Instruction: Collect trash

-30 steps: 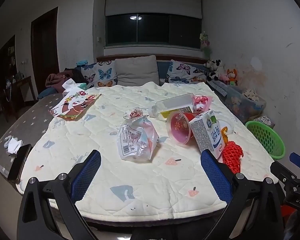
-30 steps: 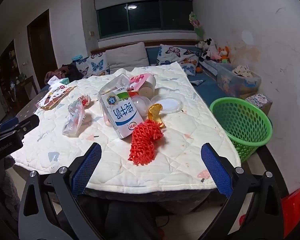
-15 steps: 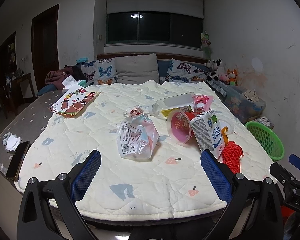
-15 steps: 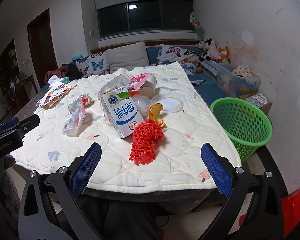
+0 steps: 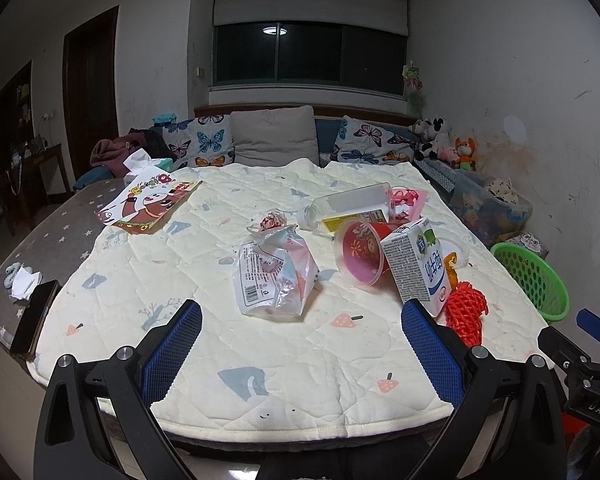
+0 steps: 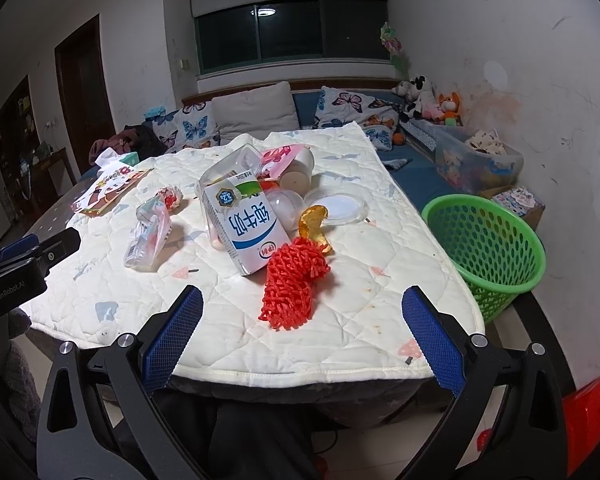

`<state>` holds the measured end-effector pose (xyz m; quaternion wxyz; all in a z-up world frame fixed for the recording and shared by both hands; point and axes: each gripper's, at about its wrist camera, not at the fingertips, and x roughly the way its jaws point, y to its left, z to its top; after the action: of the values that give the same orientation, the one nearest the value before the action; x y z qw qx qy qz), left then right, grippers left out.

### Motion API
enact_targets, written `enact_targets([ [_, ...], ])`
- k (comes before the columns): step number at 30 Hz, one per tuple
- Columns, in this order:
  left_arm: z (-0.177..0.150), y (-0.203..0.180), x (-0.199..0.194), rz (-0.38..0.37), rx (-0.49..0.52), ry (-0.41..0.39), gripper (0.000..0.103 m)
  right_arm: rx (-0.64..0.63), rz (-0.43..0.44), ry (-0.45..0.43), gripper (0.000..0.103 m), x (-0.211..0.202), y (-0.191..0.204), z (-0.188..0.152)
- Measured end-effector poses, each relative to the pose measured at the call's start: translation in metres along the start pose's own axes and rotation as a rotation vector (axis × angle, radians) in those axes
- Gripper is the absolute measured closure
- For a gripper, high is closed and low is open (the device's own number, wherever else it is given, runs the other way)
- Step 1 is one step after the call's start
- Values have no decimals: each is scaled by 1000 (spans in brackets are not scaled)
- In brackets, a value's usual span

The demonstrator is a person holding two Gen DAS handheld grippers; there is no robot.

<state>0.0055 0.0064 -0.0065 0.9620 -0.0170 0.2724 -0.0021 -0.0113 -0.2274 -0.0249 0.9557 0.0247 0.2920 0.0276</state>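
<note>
Trash lies on a quilted cover (image 5: 204,272) over a table. A crumpled clear plastic bag (image 5: 274,276) sits just beyond my open, empty left gripper (image 5: 300,340). A milk carton (image 6: 242,230), red foam net (image 6: 292,284), orange peel (image 6: 314,224), clear lid (image 6: 338,208), pink cup (image 5: 360,254) and clear bottle (image 5: 348,206) lie in a pile. My right gripper (image 6: 300,332) is open and empty, just short of the red net. A green basket (image 6: 484,240) stands on the floor to the right of the table.
A cartoon picture book (image 5: 146,204) and tissue box (image 5: 156,164) lie at the far left. A phone (image 5: 34,326) and crumpled paper (image 5: 24,284) lie on the grey left edge. Sofa cushions (image 5: 274,140), toys and a storage bin (image 6: 480,160) stand behind.
Both grippers have risen and edged slightly forward over the table edge. Nothing on the table has moved, and both stay open.
</note>
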Motion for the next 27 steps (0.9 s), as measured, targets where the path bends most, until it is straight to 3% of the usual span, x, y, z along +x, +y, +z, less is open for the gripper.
enact_targets([
  [27,0,1,3,1,-2,5,6,-9,-9,14,4,11,-2,3],
])
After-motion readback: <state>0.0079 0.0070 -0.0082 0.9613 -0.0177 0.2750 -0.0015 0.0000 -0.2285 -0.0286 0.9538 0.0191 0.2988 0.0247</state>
